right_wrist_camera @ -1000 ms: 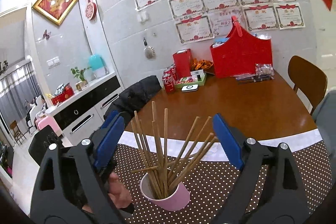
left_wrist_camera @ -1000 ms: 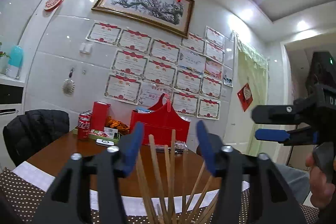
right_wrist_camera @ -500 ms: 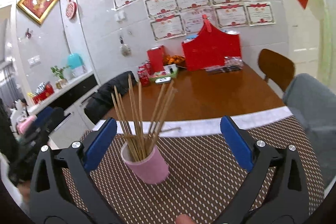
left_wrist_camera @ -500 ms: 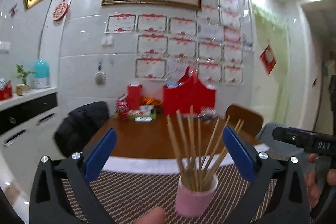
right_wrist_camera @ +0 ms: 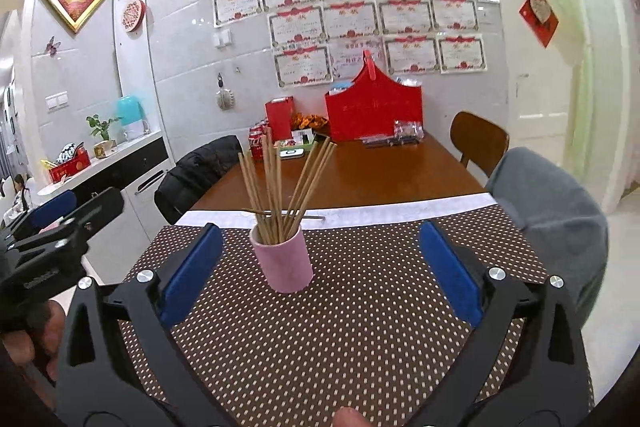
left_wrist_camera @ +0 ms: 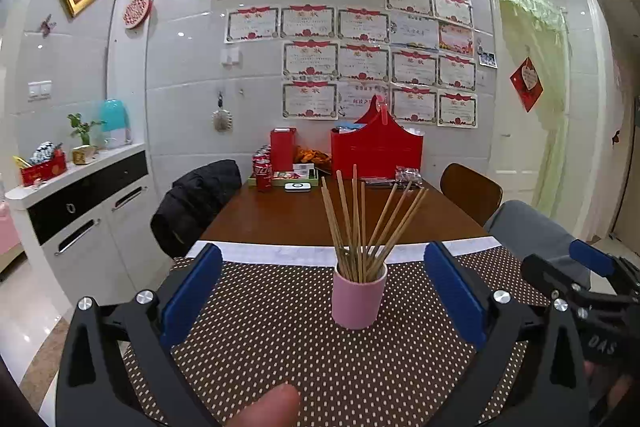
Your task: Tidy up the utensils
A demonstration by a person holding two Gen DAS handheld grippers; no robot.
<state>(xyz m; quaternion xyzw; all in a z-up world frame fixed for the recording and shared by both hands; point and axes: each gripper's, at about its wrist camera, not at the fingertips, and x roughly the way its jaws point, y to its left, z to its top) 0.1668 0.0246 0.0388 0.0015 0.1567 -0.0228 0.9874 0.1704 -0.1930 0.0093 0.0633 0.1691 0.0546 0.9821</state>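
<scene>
A pink cup [left_wrist_camera: 359, 301] stands upright on the dotted brown placemat [left_wrist_camera: 280, 347], holding several wooden chopsticks [left_wrist_camera: 362, 223] that fan out of its top. It also shows in the right wrist view [right_wrist_camera: 286, 263], with the chopsticks [right_wrist_camera: 280, 187]. My left gripper [left_wrist_camera: 324, 291] is open and empty, held back from the cup. My right gripper [right_wrist_camera: 318, 271] is open and empty, also short of the cup. Each gripper shows at the edge of the other's view.
The brown wooden table [left_wrist_camera: 304, 215] carries a red box [left_wrist_camera: 376, 147], cola cans [left_wrist_camera: 262, 173] and a tray at the far end. A chair with a black jacket [left_wrist_camera: 196, 199] stands left, a wooden chair [left_wrist_camera: 470, 191] right. A white cabinet [left_wrist_camera: 80, 203] stands left.
Both grippers have pulled back and away from the cup. The cup with chopsticks now stands free on the placemat, farther off in both views.
</scene>
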